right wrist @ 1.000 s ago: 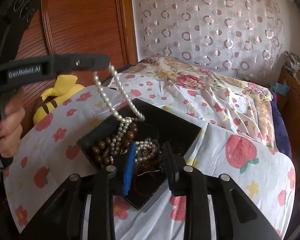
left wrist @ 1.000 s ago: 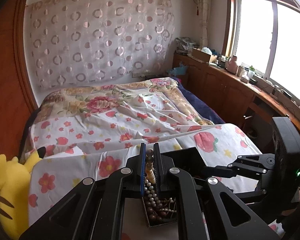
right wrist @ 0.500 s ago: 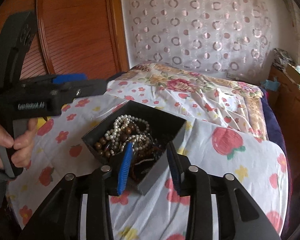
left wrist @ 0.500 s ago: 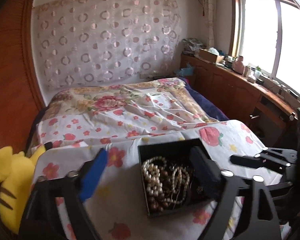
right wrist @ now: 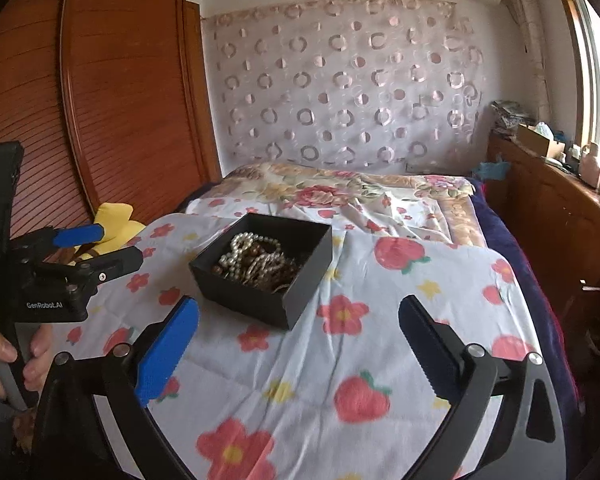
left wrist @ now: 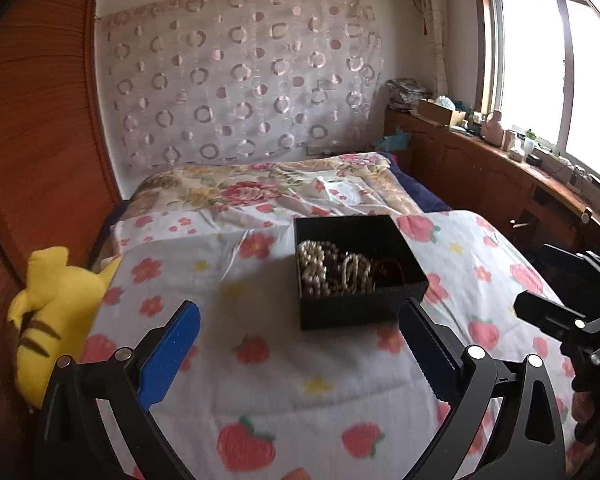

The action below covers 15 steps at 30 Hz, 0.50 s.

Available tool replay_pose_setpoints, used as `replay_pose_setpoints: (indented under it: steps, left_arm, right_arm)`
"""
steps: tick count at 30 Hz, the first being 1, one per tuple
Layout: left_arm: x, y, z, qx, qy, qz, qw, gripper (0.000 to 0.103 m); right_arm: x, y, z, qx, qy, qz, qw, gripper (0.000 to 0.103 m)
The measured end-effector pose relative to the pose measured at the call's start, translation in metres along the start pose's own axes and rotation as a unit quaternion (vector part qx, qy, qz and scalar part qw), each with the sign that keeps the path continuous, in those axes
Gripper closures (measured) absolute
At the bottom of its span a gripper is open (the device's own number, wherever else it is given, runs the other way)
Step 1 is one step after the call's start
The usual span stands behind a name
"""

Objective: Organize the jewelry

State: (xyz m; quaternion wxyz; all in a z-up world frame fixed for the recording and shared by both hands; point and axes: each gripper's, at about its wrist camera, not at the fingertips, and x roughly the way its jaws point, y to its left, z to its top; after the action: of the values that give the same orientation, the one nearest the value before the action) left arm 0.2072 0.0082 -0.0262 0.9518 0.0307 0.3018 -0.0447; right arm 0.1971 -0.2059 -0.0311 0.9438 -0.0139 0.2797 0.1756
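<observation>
A black open box (left wrist: 364, 312) sits on the flowered bedspread (left wrist: 284, 392); it also shows in the right wrist view (right wrist: 240, 292). Inside lie a white pearl necklace (left wrist: 312, 264), also seen from the right (right wrist: 240, 248), and several brown bead strands (left wrist: 388, 270). My left gripper (left wrist: 300, 344) is open and empty, held back from the box's near side. My right gripper (right wrist: 298, 344) is open and empty, also short of the box. The left gripper also shows at the left of the right wrist view (right wrist: 96, 248).
A yellow plush toy (left wrist: 56, 304) lies at the bed's left edge beside a wooden wardrobe (right wrist: 100, 112). A wooden counter (left wrist: 500, 176) with small items runs under the window at the right. A patterned curtain (left wrist: 240, 88) hangs behind the bed.
My left gripper let the pearl necklace drop into the box, opened and pulled back. My right gripper opened wider and also drew back from the box.
</observation>
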Motion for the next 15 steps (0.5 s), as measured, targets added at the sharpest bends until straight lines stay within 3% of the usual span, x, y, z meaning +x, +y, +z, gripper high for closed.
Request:
replay_pose_setpoints:
  steps: [9, 15]
  left_arm:
    - [-0.062, -0.005, -0.028, -0.015, -0.034, 0.013, 0.9992, 0.007]
    - [-0.083, -0.005, -0.039, -0.029, -0.040, 0.009, 0.9988, 0.007]
  right_arm:
    - [-0.058, 0.010, -0.021, 0.034, -0.032, -0.061, 0.997, 0.002]
    - [-0.080, 0.011, -0.029, 0.039, -0.048, -0.048, 0.997, 0.002]
